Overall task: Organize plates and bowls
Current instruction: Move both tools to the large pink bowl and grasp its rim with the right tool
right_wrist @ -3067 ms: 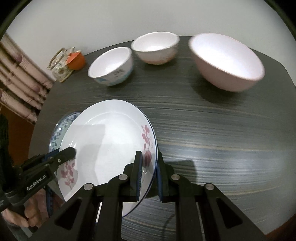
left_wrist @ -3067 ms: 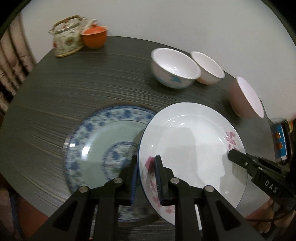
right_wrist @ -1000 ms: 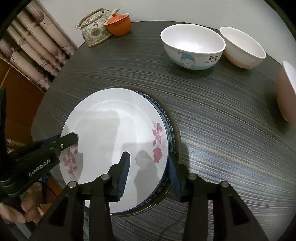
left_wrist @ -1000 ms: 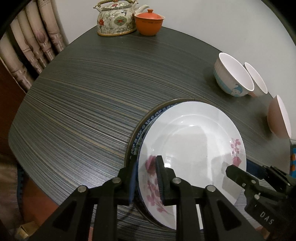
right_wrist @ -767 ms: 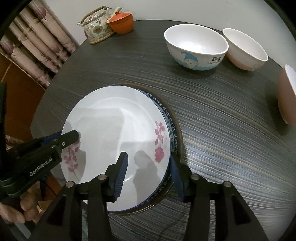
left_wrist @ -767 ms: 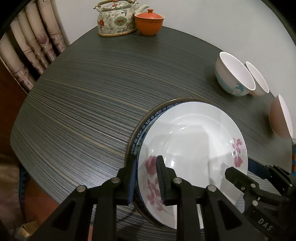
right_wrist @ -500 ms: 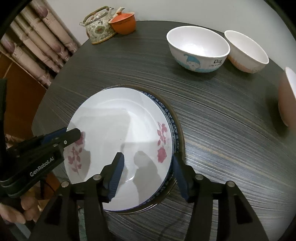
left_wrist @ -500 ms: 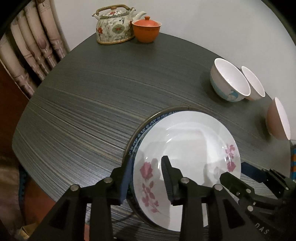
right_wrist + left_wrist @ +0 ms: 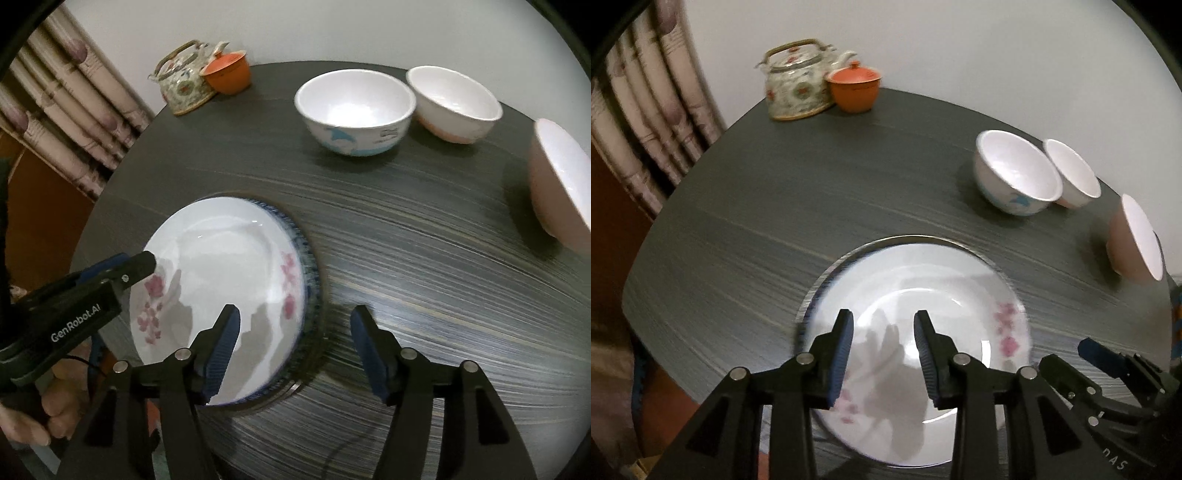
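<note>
2 plates are stacked on the table (image 9: 424, 258): the white plate (image 9: 221, 266) lies on the blue plate (image 9: 308, 266). the left gripper (image 9: 882, 345) is spread above the white plate and pinches nothing. the right gripper (image 9: 291, 347) has just been opening, nothing between its jaws. 3 bowls stand apart: bowl with fish (image 9: 354, 110), a white bowl (image 9: 454, 103), a pink bowl (image 9: 557, 188), perhaps tilted.
</note>
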### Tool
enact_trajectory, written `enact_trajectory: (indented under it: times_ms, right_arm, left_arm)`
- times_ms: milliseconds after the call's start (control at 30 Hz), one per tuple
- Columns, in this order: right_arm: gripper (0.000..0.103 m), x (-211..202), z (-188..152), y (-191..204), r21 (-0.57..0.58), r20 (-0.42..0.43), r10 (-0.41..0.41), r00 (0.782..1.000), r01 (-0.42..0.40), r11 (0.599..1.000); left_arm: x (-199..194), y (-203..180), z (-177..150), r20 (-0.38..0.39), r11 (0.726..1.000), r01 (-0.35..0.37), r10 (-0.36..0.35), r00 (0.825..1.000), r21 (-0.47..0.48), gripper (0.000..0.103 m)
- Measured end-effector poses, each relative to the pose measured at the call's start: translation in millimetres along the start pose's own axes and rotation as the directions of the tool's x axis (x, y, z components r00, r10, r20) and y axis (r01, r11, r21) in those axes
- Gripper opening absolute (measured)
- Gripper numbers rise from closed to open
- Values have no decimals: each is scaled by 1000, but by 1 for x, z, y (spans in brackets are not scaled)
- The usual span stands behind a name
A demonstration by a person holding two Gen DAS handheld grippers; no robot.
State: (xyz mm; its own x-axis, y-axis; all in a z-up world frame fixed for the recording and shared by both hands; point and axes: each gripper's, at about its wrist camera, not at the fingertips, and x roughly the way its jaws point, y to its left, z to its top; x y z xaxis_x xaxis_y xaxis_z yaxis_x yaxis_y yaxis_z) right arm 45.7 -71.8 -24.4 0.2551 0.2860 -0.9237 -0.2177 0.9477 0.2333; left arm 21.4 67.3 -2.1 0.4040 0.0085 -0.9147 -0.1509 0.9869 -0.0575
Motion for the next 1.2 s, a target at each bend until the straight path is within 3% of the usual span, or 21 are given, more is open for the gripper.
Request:
enact_trajectory:
  times_ms: [133, 233, 367, 733, 1000, 1200]
  right_arm:
    - [61, -10, -8, -26, 61, 14, -14, 1000, 13, 998]
    - [60, -21, -14, -54, 122, 29, -37, 999, 33, 992]
    - [61, -41, -20, -97, 201, 65, -80, 995, 66, 977]
    - [61, -104, -30, -234, 432, 146, -205, 968, 124, 893]
    - [61, -126, 0, -289, 462, 185, -245, 952, 136, 876]
    - [61, -113, 25, -304, 446, 173, -243, 955, 144, 883]
  left_arm:
    - [2, -35, 2, -15, 997, 47, -46, 999, 58, 35]
    - [5, -66, 5, -23, 991, 71, -68, 997, 111, 45]
    - [4, -100, 9, -27, 981, 100, -96, 995, 168, 45]
    - [8, -197, 44, -52, 954, 196, -189, 981, 228, 51]
    - [20, -245, 78, -84, 940, 277, -265, 961, 198, 51]
    - [38, -277, 97, -99, 938, 278, -263, 960, 206, 51]
